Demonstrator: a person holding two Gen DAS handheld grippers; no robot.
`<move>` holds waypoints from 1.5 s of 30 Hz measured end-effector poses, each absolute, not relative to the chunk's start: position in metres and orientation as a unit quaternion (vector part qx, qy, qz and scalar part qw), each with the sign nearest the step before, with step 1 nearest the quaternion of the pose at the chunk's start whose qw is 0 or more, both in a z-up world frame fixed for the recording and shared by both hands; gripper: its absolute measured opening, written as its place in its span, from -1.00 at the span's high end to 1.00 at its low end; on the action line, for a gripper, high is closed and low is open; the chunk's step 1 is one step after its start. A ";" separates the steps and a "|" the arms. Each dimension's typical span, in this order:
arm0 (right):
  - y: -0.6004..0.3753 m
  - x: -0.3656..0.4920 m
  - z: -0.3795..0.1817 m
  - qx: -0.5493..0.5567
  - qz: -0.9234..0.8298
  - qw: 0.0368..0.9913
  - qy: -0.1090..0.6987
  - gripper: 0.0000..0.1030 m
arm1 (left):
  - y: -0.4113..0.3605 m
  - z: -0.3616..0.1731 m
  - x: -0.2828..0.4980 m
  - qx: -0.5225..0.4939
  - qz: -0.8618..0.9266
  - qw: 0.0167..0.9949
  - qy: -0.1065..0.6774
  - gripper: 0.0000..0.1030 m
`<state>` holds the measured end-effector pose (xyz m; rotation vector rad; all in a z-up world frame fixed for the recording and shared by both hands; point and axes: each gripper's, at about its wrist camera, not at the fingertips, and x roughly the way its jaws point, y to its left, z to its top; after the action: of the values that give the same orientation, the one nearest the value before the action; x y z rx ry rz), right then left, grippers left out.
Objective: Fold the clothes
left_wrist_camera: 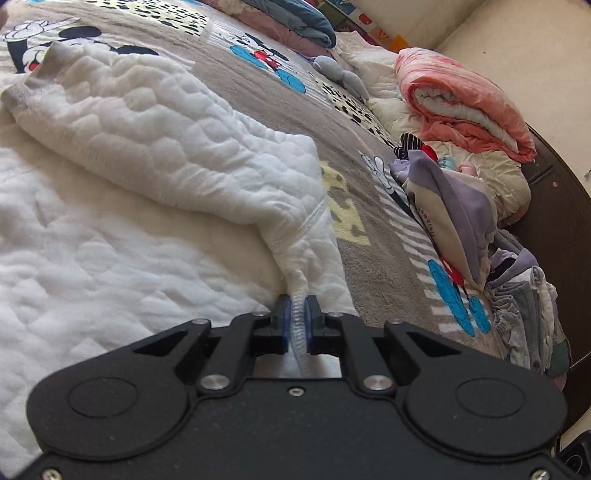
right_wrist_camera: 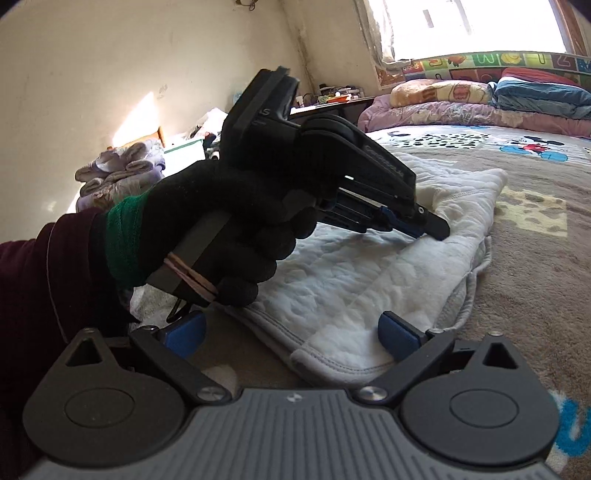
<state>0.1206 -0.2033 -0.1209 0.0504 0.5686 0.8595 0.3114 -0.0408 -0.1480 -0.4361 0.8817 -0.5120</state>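
Left gripper (left_wrist_camera: pixel 298 321) clamped on pinch of white garment (left_wrist_camera: pixel 155 147) at its near edge, on bed (left_wrist_camera: pixel 388 258). Garment stretches ahead, sleeve (left_wrist_camera: pixel 166 133) lying diagonally up-left. Right gripper (right_wrist_camera: pixel 291 332) spread wide, empty, garment's hem (right_wrist_camera: pixel 332 362) between fingers, unpressed. Left nearer fold line.

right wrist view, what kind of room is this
Most likely a bedroom at home: a wide bed under a cartoon-mouse blanket, folded quilts piled along its far edge below a bright window, and a white quilted garment spread out for folding.
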 end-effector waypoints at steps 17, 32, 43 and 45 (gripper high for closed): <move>-0.203 0.123 -0.128 0.039 0.409 0.870 0.274 -1.00 | -0.064 -0.095 0.314 -0.057 -0.242 0.919 0.306 0.76; -0.211 0.127 -0.130 0.057 0.415 0.865 0.276 -1.00 | -0.103 -0.121 0.408 -0.034 -0.167 0.915 0.365 0.75; -0.213 0.128 -0.130 0.062 0.416 0.864 0.276 -1.00 | -0.106 -0.137 0.430 -0.072 -0.081 0.912 0.395 0.88; -0.213 0.129 -0.131 0.063 0.416 0.864 0.276 -1.00 | -0.099 -0.141 0.435 -0.092 -0.076 0.906 0.406 0.90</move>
<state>0.1290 -0.2127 -0.1305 0.1317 0.5788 0.8707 0.4353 -0.0987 -0.1413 -0.1896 0.8374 -0.1564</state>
